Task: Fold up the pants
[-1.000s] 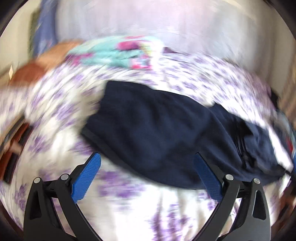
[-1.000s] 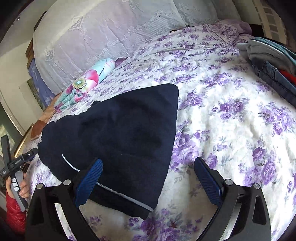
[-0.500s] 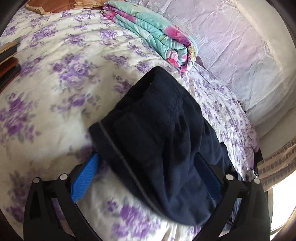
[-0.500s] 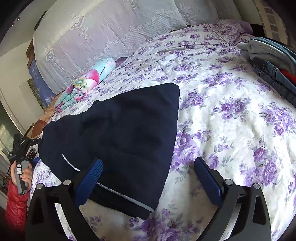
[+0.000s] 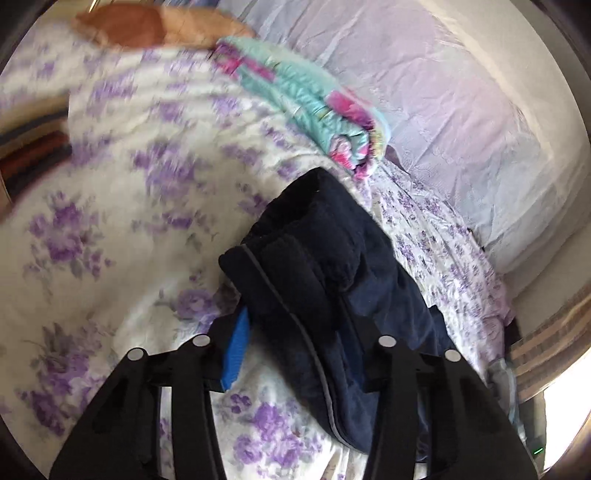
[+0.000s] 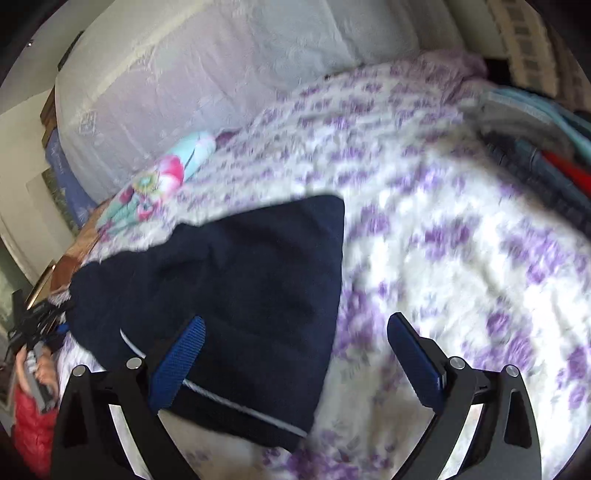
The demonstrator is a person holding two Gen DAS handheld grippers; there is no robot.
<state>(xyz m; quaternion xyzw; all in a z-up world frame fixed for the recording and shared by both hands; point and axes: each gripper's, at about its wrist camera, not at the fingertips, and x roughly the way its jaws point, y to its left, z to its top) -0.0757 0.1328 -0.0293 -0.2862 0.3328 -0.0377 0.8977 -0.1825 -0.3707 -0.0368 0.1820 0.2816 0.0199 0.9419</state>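
Purple-flowered white bedspread (image 6: 461,266) covers the whole working surface, soft and rumpled; both views partly blurred. Far side is closed off by a pale lace-covered headboard or bolster (image 6: 207,62), with a rolled turquoise-and-pink floral blanket (image 5: 314,99) lying along its foot. Right edge in the right wrist view holds a stack of folded clothes (image 6: 546,155), grey, denim and red. Open bedspread lies to the right of the pants and in front of that stack; more bare cover to the left of the pants in the left wrist view, running to a brown cushion (image 5: 147,29) at the far left corner. Pants (image 6: 236,288), dark navy and fleecy, lie folded near the front left of the bed, roughly triangular from the right side, a thin pale stripe along the near edge. Left gripper (image 5: 295,347) has jaws closing, a bunched fold of the pants between them; the blue left pad sits against the cloth, the right pad is hidden under it. Right gripper (image 6: 295,350) stands wide apart, left finger over the pants' near edge, right finger over bare bedspread, nothing gripped. Hand (image 6: 37,373) with a red sleeve shows at the far left.
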